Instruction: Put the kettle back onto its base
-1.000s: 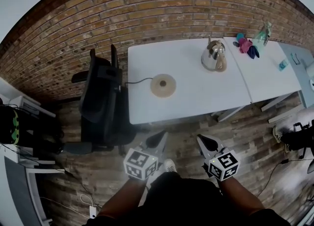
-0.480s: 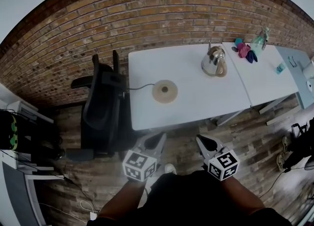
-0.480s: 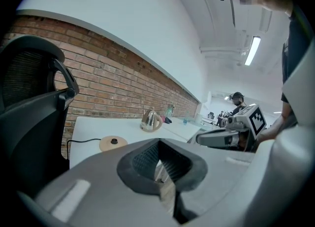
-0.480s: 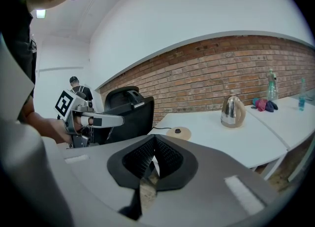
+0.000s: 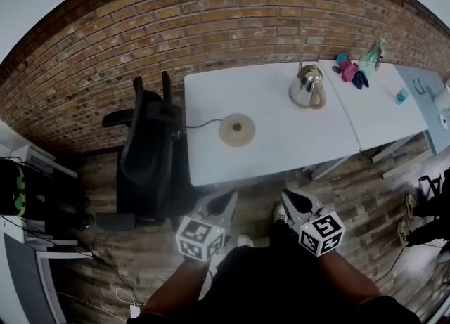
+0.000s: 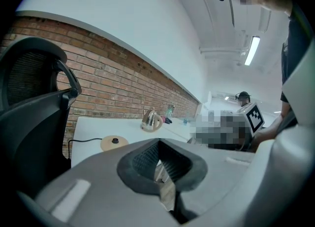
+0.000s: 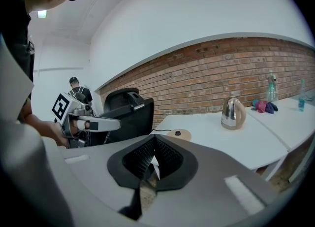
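Observation:
A shiny steel kettle (image 5: 307,87) stands upright at the far right of the white table (image 5: 281,154). Its round tan base (image 5: 237,129) lies apart from it, left of the table's middle, with a black cord running off to the left. The kettle (image 7: 232,113) and base (image 7: 178,134) also show in the right gripper view, and in the left gripper view as kettle (image 6: 151,120) and base (image 6: 114,143). My left gripper (image 5: 223,199) and right gripper (image 5: 290,199) hover over the floor in front of the table's near edge. Both are shut and hold nothing.
A black office chair (image 5: 148,154) stands against the table's left end. A second white table (image 5: 394,115) adjoins on the right, with a bottle (image 5: 373,54) and coloured cloths (image 5: 350,69). The brick wall (image 5: 211,27) runs behind. Dark shelving (image 5: 28,196) stands at the far left.
Both grippers have shifted only slightly and stay shut. A shoe has stepped forward on the floor beside the right gripper. Kettle and base have not moved.

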### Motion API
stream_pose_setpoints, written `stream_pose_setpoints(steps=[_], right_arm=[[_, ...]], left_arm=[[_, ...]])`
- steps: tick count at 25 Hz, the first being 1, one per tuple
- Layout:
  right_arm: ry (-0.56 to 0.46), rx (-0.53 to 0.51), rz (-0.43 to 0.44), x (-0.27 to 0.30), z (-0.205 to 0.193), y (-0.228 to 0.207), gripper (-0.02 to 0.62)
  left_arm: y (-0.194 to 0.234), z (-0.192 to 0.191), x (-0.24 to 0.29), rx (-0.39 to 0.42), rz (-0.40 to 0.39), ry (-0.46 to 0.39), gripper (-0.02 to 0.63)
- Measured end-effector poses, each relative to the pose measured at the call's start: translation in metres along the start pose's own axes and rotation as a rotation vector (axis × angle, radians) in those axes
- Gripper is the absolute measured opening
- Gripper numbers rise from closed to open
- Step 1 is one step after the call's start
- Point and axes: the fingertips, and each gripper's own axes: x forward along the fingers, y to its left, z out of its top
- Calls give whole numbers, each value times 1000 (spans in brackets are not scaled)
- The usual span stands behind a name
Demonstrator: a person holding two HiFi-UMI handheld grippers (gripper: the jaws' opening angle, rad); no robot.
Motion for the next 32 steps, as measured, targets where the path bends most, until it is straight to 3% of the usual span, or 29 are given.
stream_pose_setpoints(steps=[14,32], right_arm=[[-32,-2,21,11,12,-16,26],[-41,26,-24,24,26,-88,26]], left_arm=[[-2,0,10,17,27,6,0],[-3,18,81,57,-25,54,0]])
